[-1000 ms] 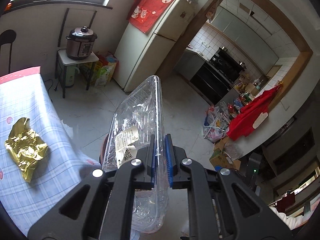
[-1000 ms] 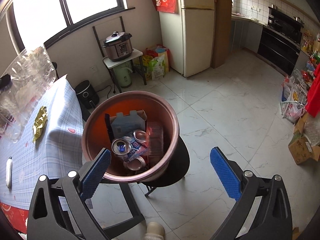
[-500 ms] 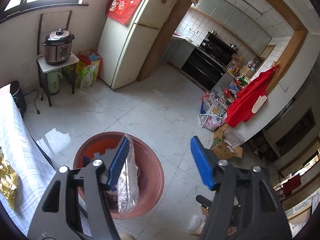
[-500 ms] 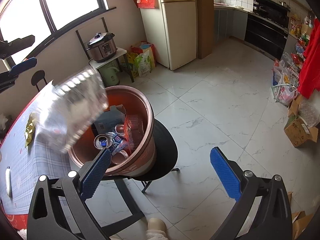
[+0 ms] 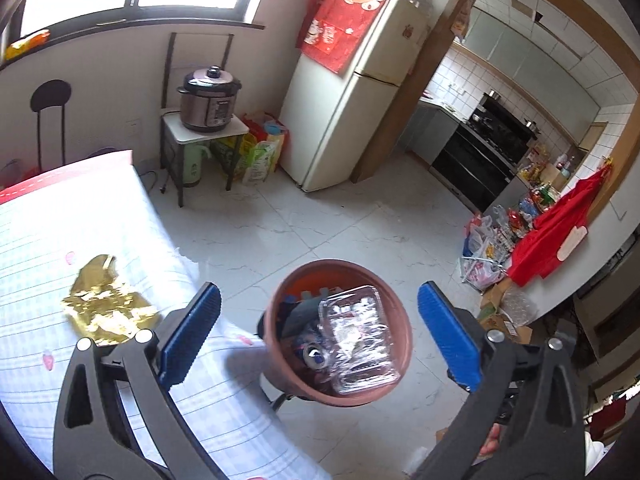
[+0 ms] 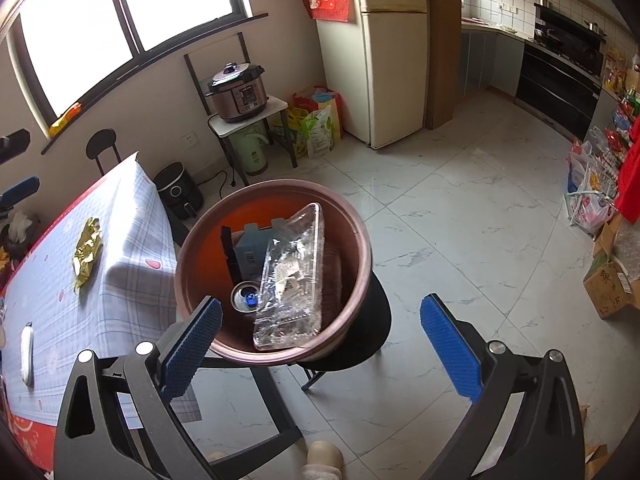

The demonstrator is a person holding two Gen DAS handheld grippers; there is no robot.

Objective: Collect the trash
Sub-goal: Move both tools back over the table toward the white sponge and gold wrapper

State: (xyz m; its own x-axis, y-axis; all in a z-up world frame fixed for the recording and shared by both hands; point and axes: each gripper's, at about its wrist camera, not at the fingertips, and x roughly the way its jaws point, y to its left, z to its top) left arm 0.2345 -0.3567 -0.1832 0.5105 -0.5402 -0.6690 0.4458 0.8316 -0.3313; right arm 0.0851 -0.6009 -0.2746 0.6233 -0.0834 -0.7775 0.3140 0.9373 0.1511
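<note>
A brown round bin [image 5: 402, 344] [image 6: 360, 248] stands on a black stool beside the table. A clear plastic clamshell box [image 5: 358, 340] [image 6: 294, 276] lies in it on top of cans and a blue carton. My left gripper [image 5: 318, 334] is open and empty, above the bin. My right gripper [image 6: 320, 344] is open and empty, near the bin's front rim. A crumpled gold wrapper [image 5: 104, 302] [image 6: 86, 250] lies on the checked tablecloth [image 5: 48, 232] [image 6: 120, 280], left of both grippers.
A white pen-like object [image 6: 27, 354] lies on the table's near left. A fridge [image 6: 384, 60], a stand with a pressure cooker [image 6: 238, 94], bags and boxes [image 6: 608, 284] line the tiled floor. A black air fryer [image 6: 176, 194] sits by the table.
My left gripper opened and let go of the clamshell box, which dropped into the bin. The left gripper then swung back toward the table. The right gripper stayed open.
</note>
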